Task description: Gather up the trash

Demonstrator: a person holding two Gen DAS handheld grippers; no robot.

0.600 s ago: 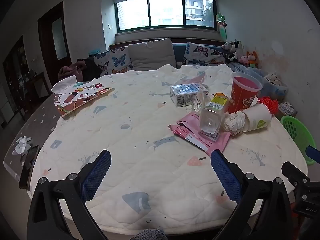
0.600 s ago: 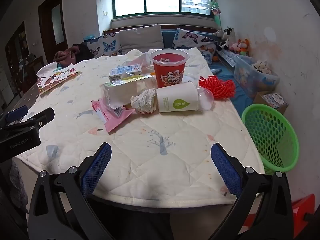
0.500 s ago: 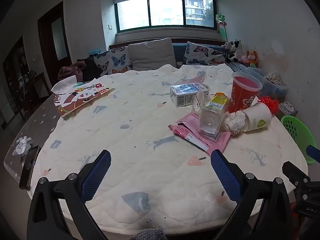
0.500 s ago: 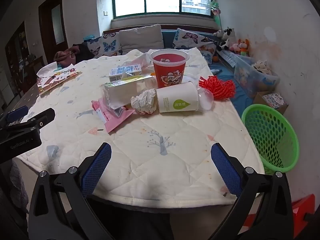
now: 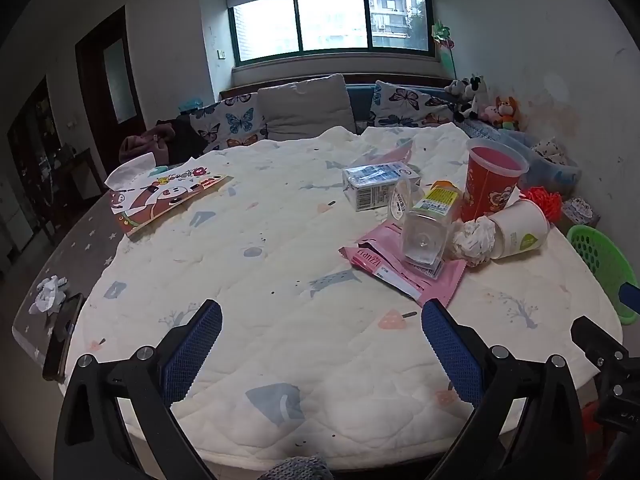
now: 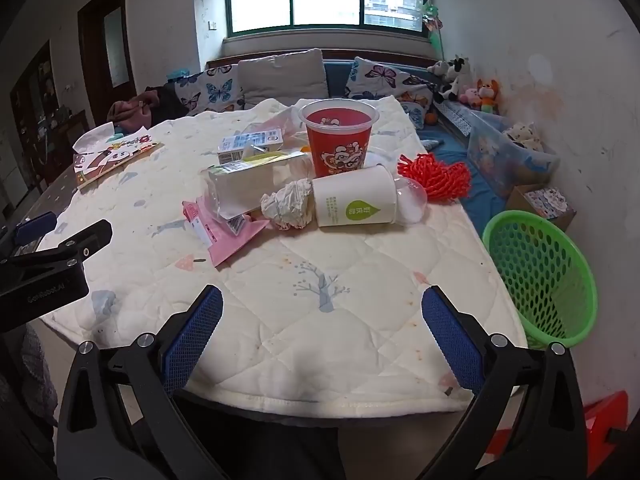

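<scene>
A heap of trash lies on the quilted table (image 6: 320,312): a crumpled paper ball (image 6: 289,205), a tipped white paper cup (image 6: 354,202), an upright red cup (image 6: 338,141), a clear plastic bottle (image 6: 248,184), a pink wrapper (image 6: 224,232) and a milk carton (image 6: 250,145). The same heap shows in the left wrist view, with the paper ball (image 5: 474,236) and bottle (image 5: 426,228). A green mesh basket (image 6: 540,276) stands right of the table. My right gripper (image 6: 322,322) is open and empty near the front edge. My left gripper (image 5: 322,340) is open and empty, short of the heap.
A picture book (image 5: 168,196) lies at the table's far left. A red mesh ball (image 6: 436,176) sits behind the white cup. A phone (image 5: 62,336) and a paper scrap (image 5: 50,294) lie on the bare left table edge. A sofa with cushions stands behind.
Both views have crept slightly forward toward the table. Nothing on the table has moved and both grippers stay open.
</scene>
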